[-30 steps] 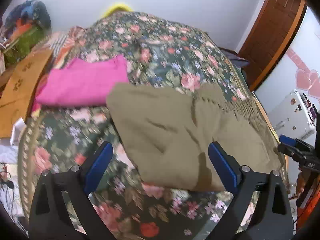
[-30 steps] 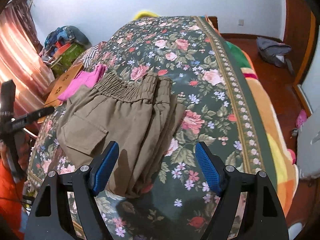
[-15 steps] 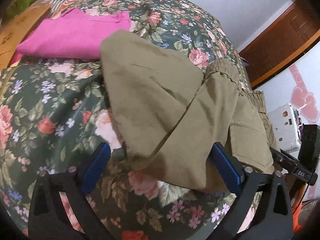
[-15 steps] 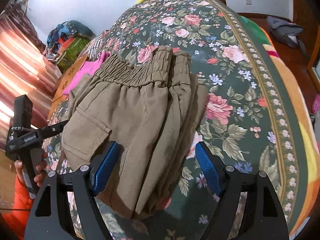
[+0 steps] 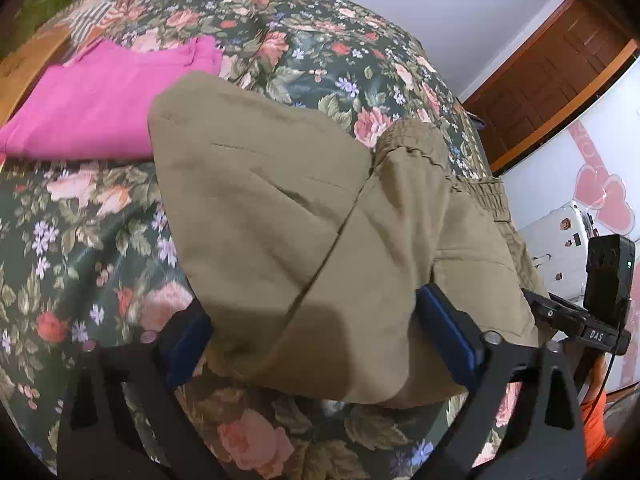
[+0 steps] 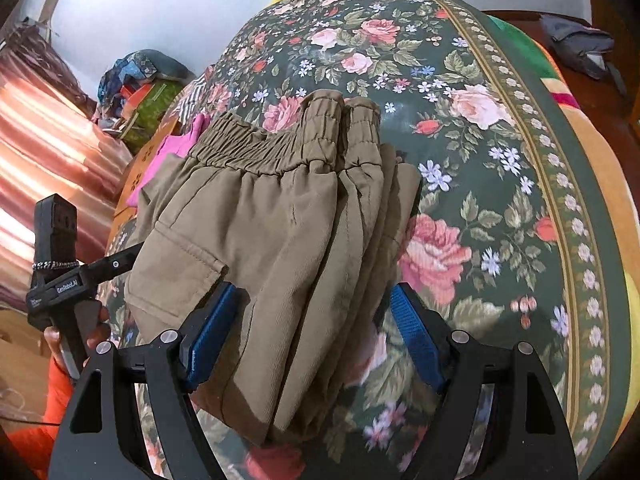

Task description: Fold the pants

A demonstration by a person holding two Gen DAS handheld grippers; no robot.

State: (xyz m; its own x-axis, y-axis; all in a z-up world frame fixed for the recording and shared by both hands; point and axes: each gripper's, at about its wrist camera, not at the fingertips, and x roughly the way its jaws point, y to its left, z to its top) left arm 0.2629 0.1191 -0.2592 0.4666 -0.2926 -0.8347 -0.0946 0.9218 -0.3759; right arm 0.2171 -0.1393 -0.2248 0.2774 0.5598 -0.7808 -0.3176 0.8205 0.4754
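Your pants (image 6: 280, 240) lie folded into a thick stack on the bed (image 6: 500, 160). Both grippers, left (image 5: 316, 340) and right (image 6: 308, 332), gape wide around its near edge; probably one fold or tidying remains.

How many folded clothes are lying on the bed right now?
2. The khaki pants lie at the near edge, between both grippers' open fingers. The pink garment lies beyond them, toward the bed's left side. More could be hidden out of view.
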